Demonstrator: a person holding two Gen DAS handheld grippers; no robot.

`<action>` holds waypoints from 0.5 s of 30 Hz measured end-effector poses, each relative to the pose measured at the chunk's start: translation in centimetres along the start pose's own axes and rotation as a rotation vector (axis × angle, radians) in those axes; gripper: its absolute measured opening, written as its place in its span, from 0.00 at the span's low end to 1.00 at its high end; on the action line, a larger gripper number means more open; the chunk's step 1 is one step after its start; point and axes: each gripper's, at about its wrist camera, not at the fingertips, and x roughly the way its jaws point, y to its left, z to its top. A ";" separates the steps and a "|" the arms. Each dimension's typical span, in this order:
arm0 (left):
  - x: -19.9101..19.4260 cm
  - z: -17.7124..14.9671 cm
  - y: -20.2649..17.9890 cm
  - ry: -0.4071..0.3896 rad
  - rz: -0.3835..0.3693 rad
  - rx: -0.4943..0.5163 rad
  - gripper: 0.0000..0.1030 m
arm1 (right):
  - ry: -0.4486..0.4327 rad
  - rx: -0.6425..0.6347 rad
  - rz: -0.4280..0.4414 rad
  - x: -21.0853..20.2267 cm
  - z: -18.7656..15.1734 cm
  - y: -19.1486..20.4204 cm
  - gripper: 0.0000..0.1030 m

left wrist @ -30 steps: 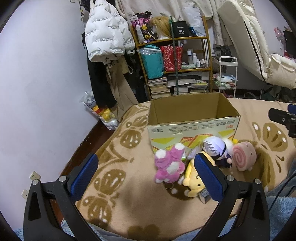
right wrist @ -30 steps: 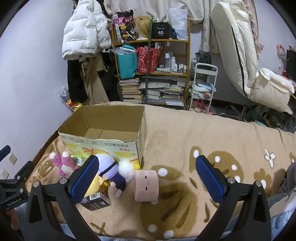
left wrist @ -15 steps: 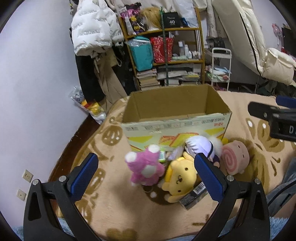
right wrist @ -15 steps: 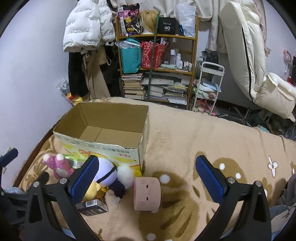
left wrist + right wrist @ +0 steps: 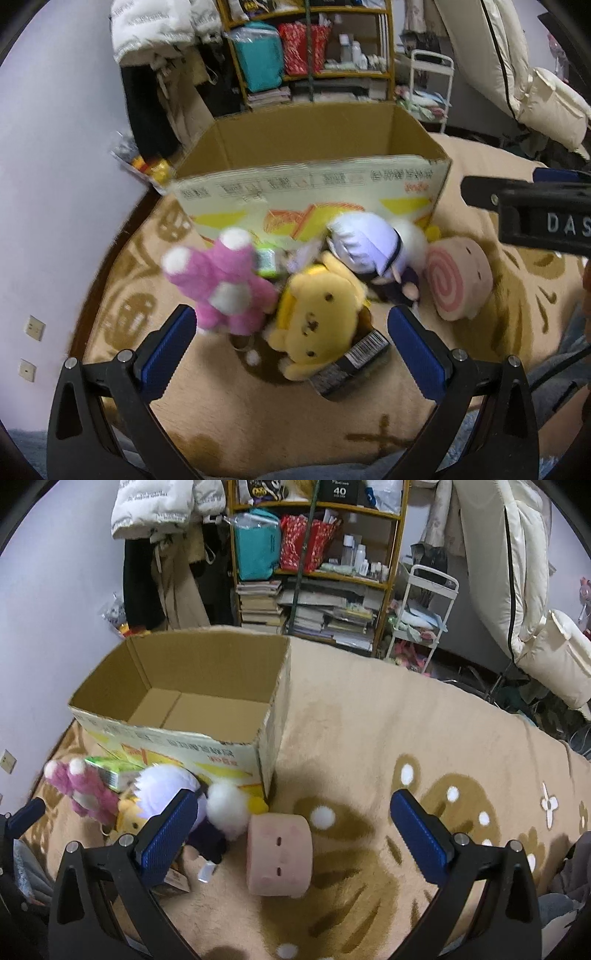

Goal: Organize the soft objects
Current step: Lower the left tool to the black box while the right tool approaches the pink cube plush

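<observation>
The left gripper (image 5: 288, 347) is spread wide and holds nothing; the yellow bear plush (image 5: 317, 314) lies between its fingers, on the tan blanket (image 5: 240, 413). A pink plush (image 5: 225, 284) lies at the bear's 10 o'clock, a white-haired doll (image 5: 369, 247) at 1 o'clock and a pink swirl-roll cushion (image 5: 458, 280) at 3 o'clock. Behind them stands the open cardboard box (image 5: 314, 184). The right gripper (image 5: 291, 834) is also wide and empty, above the cushion (image 5: 279, 853).

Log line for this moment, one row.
left gripper open above yellow plush | right gripper open over pink roll | box empty
</observation>
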 end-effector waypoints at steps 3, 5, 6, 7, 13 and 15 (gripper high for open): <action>0.9 -0.2 -0.6 0.038 -0.015 0.004 0.99 | 0.031 0.020 0.005 0.7 -0.1 -0.4 1.00; 1.5 -0.4 -1.1 0.059 -0.018 0.014 0.99 | 0.058 0.035 0.011 1.2 -0.3 -0.7 1.00; 1.7 -0.6 -1.3 0.066 -0.018 0.019 0.99 | 0.072 0.045 0.016 1.5 -0.3 -0.8 1.00; 2.0 -0.8 -1.6 0.074 -0.019 0.024 0.99 | 0.091 0.059 0.022 1.9 -0.4 -1.1 1.00; 3.5 -1.2 -2.6 0.143 -0.045 0.039 0.99 | 0.157 0.070 0.008 3.5 -0.9 -1.2 1.00; 3.7 -1.4 -2.8 0.159 -0.045 0.042 0.99 | 0.171 0.064 0.002 3.9 -1.0 -1.0 1.00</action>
